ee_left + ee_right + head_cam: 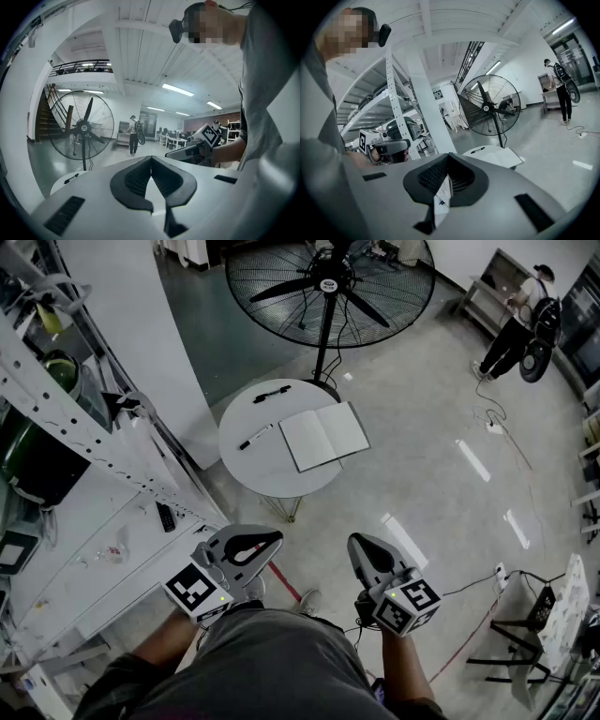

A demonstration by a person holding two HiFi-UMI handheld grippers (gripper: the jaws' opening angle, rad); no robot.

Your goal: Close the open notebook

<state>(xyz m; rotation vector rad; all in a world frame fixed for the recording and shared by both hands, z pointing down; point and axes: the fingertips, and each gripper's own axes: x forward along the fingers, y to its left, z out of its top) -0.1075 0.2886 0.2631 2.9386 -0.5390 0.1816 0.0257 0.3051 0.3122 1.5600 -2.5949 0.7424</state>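
The open notebook (323, 435) lies with blank white pages up on a small round white table (272, 474), overhanging its right edge. A pen (255, 436) and a small black object (271, 395) lie on the table to the notebook's left. Both grippers are held close to my body, well short of the table. My left gripper (274, 540) is shut with nothing between its jaws, and its tips meet in the left gripper view (151, 158). My right gripper (356, 542) is shut and empty too. Past its jaws (447, 154) in the right gripper view, the notebook (506, 157) shows on the table.
A large standing fan (328, 287) rises just behind the table. White metal shelving (84, 456) loaded with gear runs along the left. A person (520, 320) stands far off at the upper right. Cables (487, 418) trail over the grey floor on the right.
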